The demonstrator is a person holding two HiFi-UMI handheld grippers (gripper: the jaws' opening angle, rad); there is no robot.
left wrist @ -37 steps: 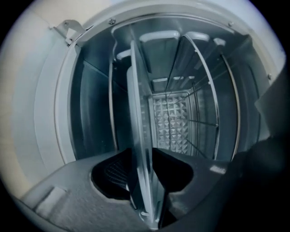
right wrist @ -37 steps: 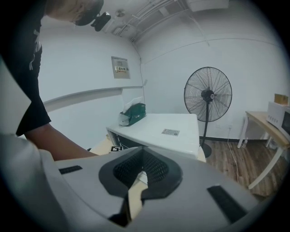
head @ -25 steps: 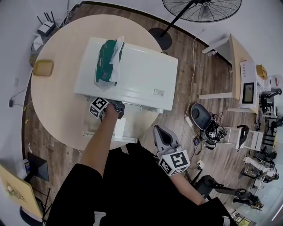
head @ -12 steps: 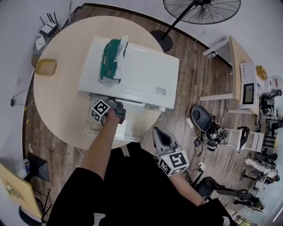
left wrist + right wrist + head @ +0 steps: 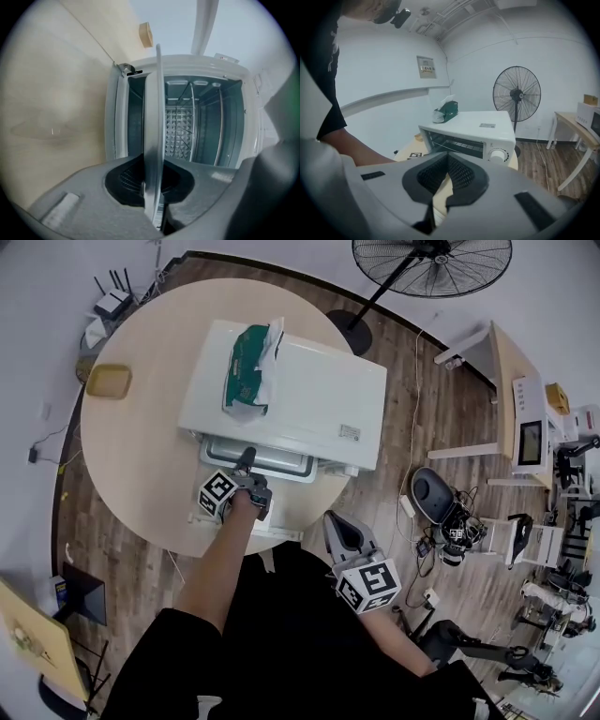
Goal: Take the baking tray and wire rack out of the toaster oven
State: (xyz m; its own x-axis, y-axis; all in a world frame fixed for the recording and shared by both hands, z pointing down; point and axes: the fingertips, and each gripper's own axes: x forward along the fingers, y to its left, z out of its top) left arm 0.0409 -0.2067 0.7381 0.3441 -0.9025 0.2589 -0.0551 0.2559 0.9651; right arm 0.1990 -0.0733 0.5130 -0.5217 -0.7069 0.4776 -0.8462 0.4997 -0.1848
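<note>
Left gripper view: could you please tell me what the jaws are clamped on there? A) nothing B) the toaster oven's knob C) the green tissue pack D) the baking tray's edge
D: the left gripper has its jaws pressed on the thin metal edge of the baking tray, part-way out of the toaster oven.

In the head view, the top of the toaster oven (image 5: 291,395) hides its cavity and most of the baking tray (image 5: 281,465), at 12 o'clock from the left gripper (image 5: 247,458). In the left gripper view, the edge-on tray covers part of the wire rack (image 5: 191,126). The oven's label (image 5: 350,432) is too small to read.
</note>
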